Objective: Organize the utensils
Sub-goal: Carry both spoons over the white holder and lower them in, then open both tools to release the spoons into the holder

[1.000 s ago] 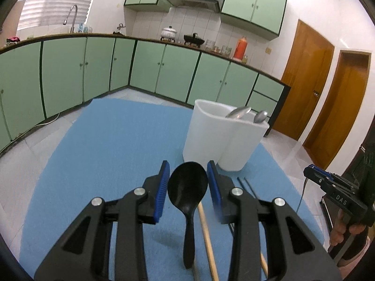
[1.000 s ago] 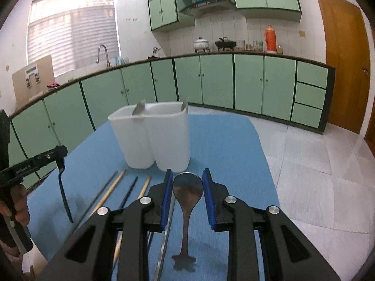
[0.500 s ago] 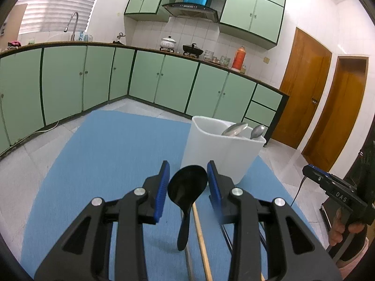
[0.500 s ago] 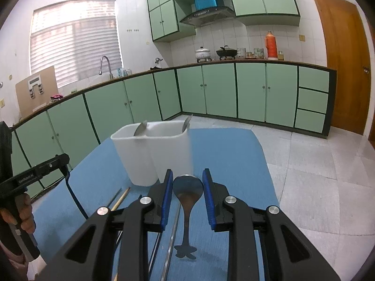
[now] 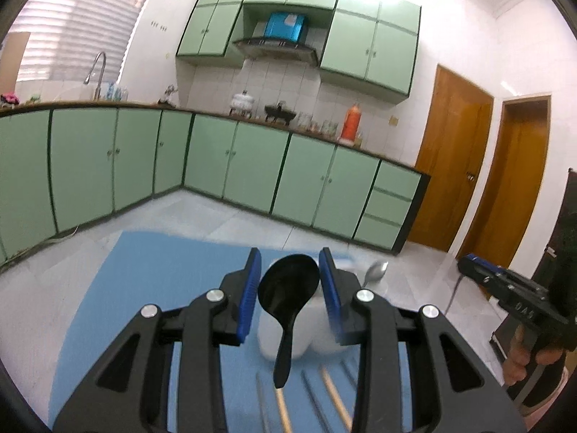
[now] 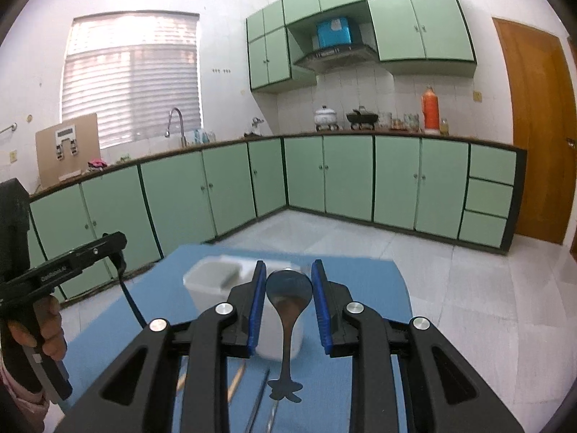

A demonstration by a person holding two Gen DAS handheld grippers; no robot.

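Observation:
My left gripper (image 5: 290, 281) is shut on a black plastic spoon (image 5: 286, 297), gripped by its bowl, with the handle hanging down above the table. My right gripper (image 6: 288, 285) is shut on a metal spoon (image 6: 288, 303), also by the bowl, its flared handle end dangling. The white two-compartment utensil holder (image 6: 212, 281) stands just beyond and below both grippers on the blue mat; in the left wrist view the holder (image 5: 321, 342) shows behind the black spoon, with a metal spoon (image 5: 375, 272) sticking out of it. Each gripper shows at the edge of the other's view.
Wooden and dark chopsticks (image 5: 335, 397) lie on the blue mat (image 5: 162, 288) under the grippers, also as chopsticks (image 6: 238, 379) in the right wrist view. Green kitchen cabinets (image 6: 360, 180) and a tiled floor surround the table. A hand (image 6: 43, 328) holds the other gripper at left.
Both grippers have risen off the mat with their spoons and tilted up, so the holder now sits lower in both views and partly behind the fingers. The spoon handles now hang free.

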